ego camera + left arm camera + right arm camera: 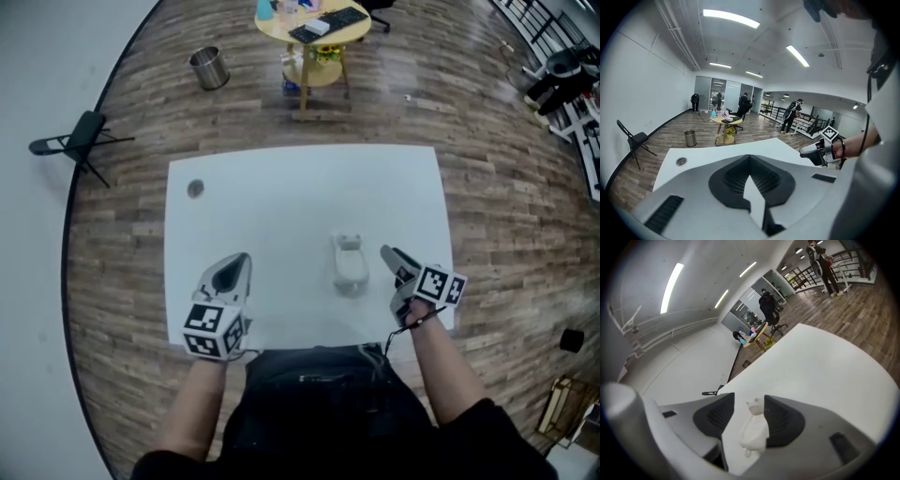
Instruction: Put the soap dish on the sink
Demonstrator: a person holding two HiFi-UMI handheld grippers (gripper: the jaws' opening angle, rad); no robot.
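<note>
Currently my right gripper (749, 397) has its grey jaws with dark ribbed pads spread apart, and along them I look down at the small white oblong moulded soap dish (753, 427), which neither pad presses. From the head view that gripper (389, 253) hangs just to the right of the soap dish (349, 262) with a gap of bare tabletop between them. The dish lies flat on the white rectangular table (281, 187), near the front edge and a little right of centre. It has a knobbed end pointing away from me, and I cannot tell whether a separate sink sits under it, since everything there is the same white. My left gripper (750, 158) has its jaw tips pressed together with nothing between them. In the head view it (242, 259) hovers over the front left part of the table, well apart from the dish. Each gripper carries its black-and-white marker cube (214, 328) close to my wrist. Further out, a small round grey grommet (195, 188) sits in the table's far left corner. Beyond the table, on the wood-plank floor (469, 141), stand a shiny metal bin (209, 67), a round yellow wooden table (309, 23) and a black folding chair (80, 139).
</note>
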